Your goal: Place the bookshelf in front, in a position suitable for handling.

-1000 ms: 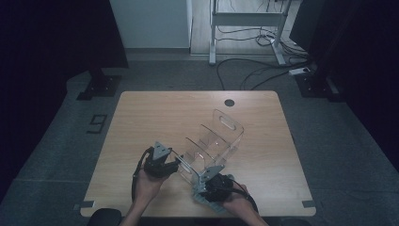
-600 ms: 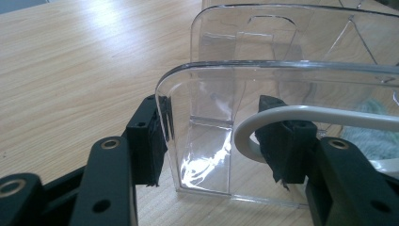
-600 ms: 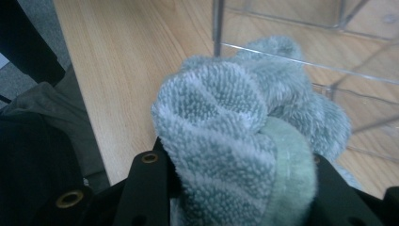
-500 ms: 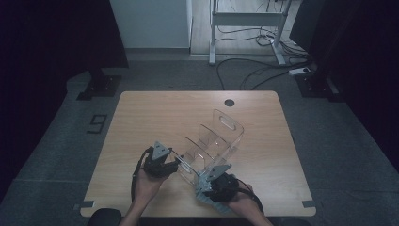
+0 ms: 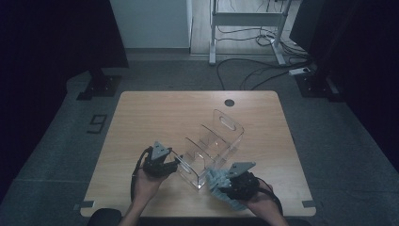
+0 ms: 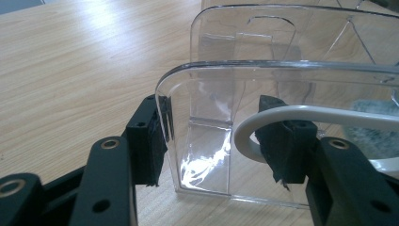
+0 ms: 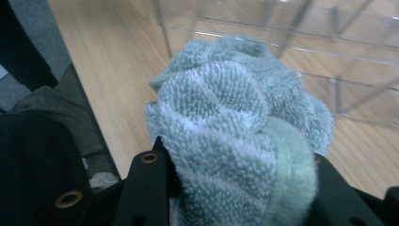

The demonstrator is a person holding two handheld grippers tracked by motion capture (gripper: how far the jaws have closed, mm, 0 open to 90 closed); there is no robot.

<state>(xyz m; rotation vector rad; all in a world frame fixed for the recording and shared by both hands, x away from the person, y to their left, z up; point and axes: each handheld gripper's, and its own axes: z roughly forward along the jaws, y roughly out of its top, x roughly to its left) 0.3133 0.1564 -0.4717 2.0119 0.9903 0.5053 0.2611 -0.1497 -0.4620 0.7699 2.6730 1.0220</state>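
**Two grippers, wiping not yet begun**

Left gripper (image 6: pixel 221 141) clamps the near wall of the clear acrylic organizer (image 5: pixel 211 146), steadying it at mid-table. Right gripper (image 7: pixel 235 183) holds a bunched, pale-blue terry cloth (image 7: pixel 235 127) just beside the organizer; judged, every compartment remains to wipe.

hidden: right gripper (image 7: pixel 235 188) pads under bunched pale blue terry cloth (image 7: pixel 235 141) | cut off: clear acrylic divided organiser (image 6: pixel 282 94) at right edge
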